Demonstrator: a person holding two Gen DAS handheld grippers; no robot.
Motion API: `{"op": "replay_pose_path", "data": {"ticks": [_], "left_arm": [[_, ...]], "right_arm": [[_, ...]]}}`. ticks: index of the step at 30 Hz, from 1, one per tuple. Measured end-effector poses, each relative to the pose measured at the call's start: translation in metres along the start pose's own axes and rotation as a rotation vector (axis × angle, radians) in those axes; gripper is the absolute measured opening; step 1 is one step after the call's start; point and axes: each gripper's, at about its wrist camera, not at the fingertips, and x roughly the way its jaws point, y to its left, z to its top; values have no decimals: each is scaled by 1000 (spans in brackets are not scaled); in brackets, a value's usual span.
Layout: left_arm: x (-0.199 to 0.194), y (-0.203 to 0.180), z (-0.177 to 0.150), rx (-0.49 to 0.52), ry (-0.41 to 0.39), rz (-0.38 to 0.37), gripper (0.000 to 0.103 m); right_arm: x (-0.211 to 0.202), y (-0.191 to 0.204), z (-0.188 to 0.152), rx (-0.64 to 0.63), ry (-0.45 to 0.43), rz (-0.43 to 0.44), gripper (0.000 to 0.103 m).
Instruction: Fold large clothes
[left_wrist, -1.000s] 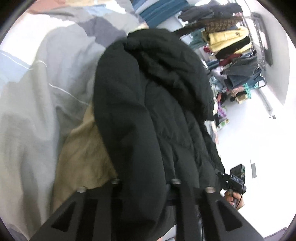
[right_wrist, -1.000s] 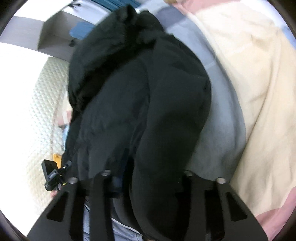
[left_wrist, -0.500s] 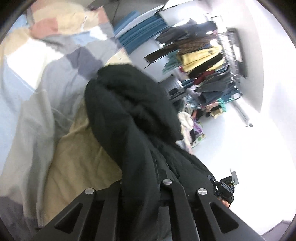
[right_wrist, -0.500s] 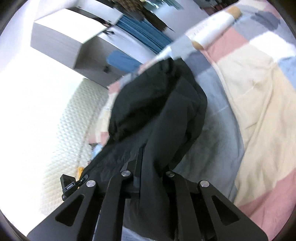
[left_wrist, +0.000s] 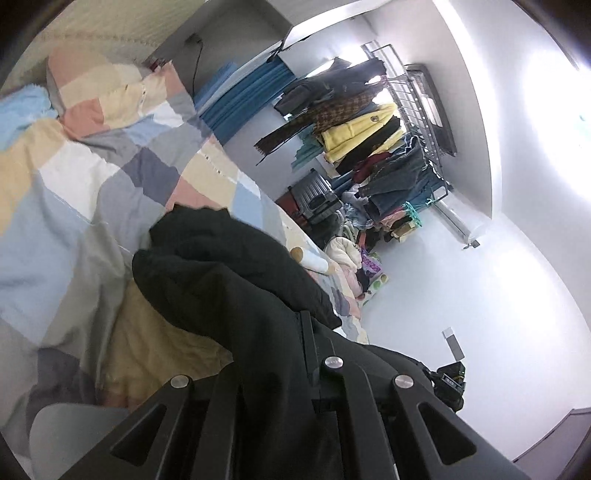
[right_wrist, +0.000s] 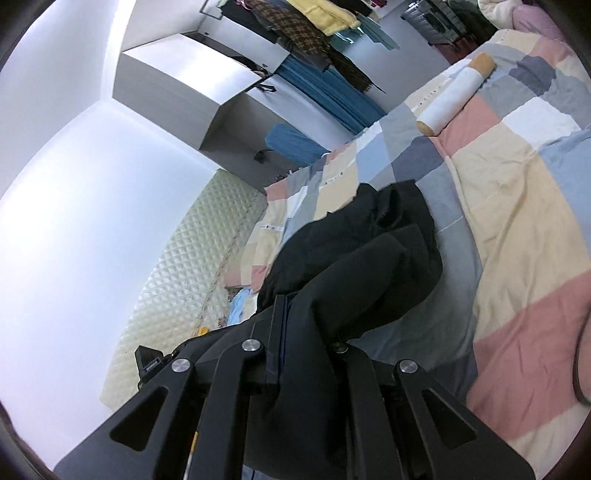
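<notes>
Left gripper is clenched on one black padded jacket, whose cloth hides its fingertips; the jacket's far end trails onto the patchwork quilt, with bare quilt beyond and a laden clothes rack past the bed's edge.

Right gripper likewise grips the jacket, fingertips buried. One bolster lies well apart near the quilt's far edge.

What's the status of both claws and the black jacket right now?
Left claw and right claw both shut on black padded jacket. Jacket draped over patchwork quilt. White bolster pillow clear beyond.
</notes>
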Motion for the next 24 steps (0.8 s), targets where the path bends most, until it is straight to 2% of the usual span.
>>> {"op": "replay_pose_path", "data": {"ticks": [8, 11, 17, 21, 24], "left_arm": [[-53, -40, -2, 78, 4, 6, 6], [-58, -54, 1, 123, 1, 61, 6], [-22, -62, 34, 172, 4, 176, 7], [12, -76, 69, 218, -7, 244, 7], [39, -77, 99, 203, -24, 264, 7]], "right_arm": [[-45, 46, -27, -87, -45, 19, 8], [-55, 58, -27, -107, -54, 19, 8], [-27, 50, 8, -111, -70, -54, 8], [11, 35, 50, -79, -147, -120, 8], [35, 28, 78, -66, -209, -138, 8]]}}
